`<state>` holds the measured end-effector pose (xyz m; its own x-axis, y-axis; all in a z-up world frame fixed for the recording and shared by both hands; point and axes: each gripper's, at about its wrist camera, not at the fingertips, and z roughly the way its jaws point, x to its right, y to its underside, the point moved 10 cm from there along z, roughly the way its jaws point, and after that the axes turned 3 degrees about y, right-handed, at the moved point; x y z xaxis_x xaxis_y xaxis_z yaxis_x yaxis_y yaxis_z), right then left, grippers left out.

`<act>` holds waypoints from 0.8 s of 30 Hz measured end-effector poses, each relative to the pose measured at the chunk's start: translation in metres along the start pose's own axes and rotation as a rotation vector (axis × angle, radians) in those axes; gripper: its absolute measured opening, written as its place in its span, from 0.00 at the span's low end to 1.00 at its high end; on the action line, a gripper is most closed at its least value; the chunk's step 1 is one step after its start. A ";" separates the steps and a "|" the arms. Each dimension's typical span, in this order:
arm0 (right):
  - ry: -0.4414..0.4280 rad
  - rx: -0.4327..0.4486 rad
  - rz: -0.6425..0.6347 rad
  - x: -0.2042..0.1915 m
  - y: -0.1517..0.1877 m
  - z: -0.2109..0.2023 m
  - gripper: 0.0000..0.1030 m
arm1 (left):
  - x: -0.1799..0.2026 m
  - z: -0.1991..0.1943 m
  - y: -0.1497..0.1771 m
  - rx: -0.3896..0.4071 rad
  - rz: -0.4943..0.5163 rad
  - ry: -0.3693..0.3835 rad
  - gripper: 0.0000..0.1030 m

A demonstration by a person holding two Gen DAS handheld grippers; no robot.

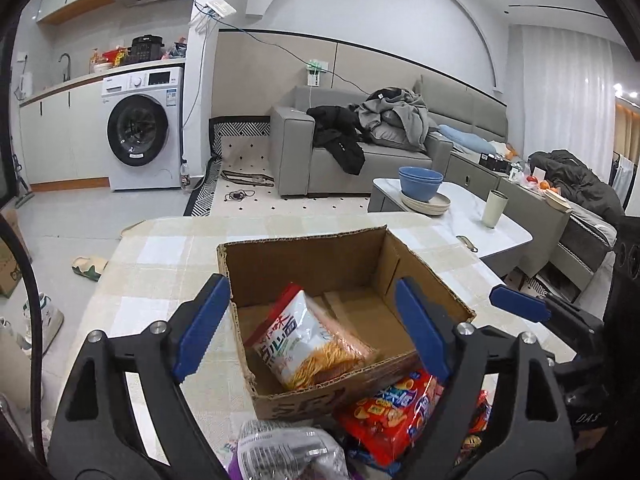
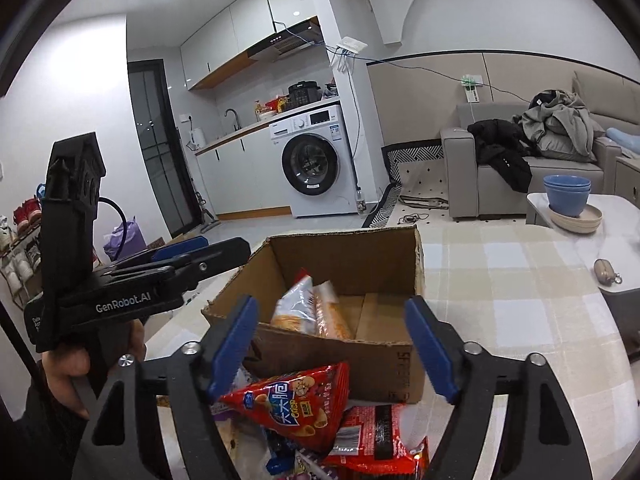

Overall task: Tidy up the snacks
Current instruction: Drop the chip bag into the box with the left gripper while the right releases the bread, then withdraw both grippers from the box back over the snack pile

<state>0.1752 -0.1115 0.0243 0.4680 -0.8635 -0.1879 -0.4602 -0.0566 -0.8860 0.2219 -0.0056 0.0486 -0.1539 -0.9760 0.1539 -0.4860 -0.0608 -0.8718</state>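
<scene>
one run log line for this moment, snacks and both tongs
left tongs open, empty | right tongs open, empty | white noodle-snack bag in brown cardboard box | red crisp bag outside box

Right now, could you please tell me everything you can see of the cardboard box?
The cardboard box is brown corrugated card, open-topped, its rims torn and ragged, with dark print on the near wall. It stands upright on the checked tablecloth. Inside, a white snack bag leans on another packet. Red snack packets lie against its near wall.

White snack bag tilted inside open cardboard box, possibly leaning.
</scene>
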 end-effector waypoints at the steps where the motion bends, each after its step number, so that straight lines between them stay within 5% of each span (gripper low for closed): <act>1: -0.001 -0.008 -0.004 -0.001 0.002 -0.001 0.84 | -0.001 -0.002 0.005 -0.011 -0.006 0.006 0.82; 6: -0.001 -0.025 -0.027 -0.001 0.012 -0.007 0.99 | -0.010 -0.008 0.030 -0.067 -0.018 -0.005 1.00; 24: 0.009 -0.094 -0.046 -0.006 0.042 -0.014 0.99 | -0.035 -0.059 0.087 -0.059 -0.031 -0.055 0.99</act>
<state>0.1426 -0.1155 -0.0057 0.4833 -0.8636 -0.1436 -0.5075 -0.1427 -0.8498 0.1346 0.0359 -0.0053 -0.0910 -0.9840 0.1529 -0.5399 -0.0803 -0.8379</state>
